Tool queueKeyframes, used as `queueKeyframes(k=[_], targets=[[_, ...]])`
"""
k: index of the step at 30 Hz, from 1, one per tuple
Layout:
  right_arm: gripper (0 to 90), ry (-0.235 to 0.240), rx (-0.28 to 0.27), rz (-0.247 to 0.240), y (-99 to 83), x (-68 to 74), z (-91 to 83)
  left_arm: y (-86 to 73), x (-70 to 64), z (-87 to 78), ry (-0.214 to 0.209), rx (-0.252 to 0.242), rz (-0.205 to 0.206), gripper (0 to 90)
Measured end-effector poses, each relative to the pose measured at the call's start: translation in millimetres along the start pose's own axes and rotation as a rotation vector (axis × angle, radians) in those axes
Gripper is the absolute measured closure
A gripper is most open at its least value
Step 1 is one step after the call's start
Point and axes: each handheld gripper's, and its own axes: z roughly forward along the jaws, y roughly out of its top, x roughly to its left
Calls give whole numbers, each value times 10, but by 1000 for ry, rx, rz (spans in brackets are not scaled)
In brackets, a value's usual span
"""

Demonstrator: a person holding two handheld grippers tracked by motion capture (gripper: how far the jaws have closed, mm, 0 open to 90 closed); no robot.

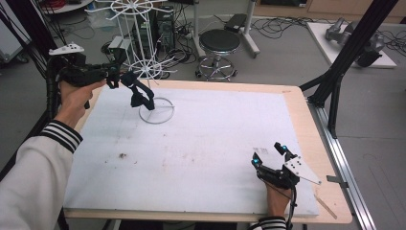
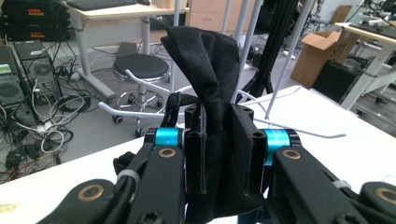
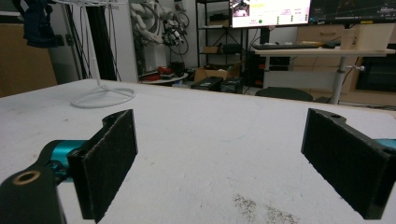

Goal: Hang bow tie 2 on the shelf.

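My left gripper (image 1: 116,76) is held up at the far left of the table, shut on a black cloth (image 1: 139,94) that droops from its jaws toward the white wire rack (image 1: 143,43). In the left gripper view the black cloth (image 2: 205,70) is pinched between the jaws and stands up in front of the rack's white arms (image 2: 140,112). My right gripper (image 1: 272,154) rests low on the white table cover (image 1: 210,139) near the front right, open with nothing between its pads (image 3: 112,158).
The rack's round base ring (image 1: 156,111) sits on the cover at the back left, and the same base ring (image 3: 102,97) shows far off in the right gripper view. A black stool (image 1: 219,43) and black frame legs (image 1: 335,86) stand beyond the table.
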Motion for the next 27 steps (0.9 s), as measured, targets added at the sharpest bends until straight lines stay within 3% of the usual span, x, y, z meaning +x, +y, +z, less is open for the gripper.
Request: queueKeyframes(k=[8, 13, 19, 27], targets=[[99, 0, 1, -1, 0, 3, 1, -15, -37, 40, 3, 13, 8, 757], [100, 1, 1, -3, 0, 0, 1, -40, -44, 49, -3, 6, -16, 757], [99, 0, -1, -4, 1, -1, 2, -58, -84, 6, -15, -5, -37, 757], [100, 2, 5, 3, 0, 8, -1, -36, -108, -64, -5, -6, -33, 757]])
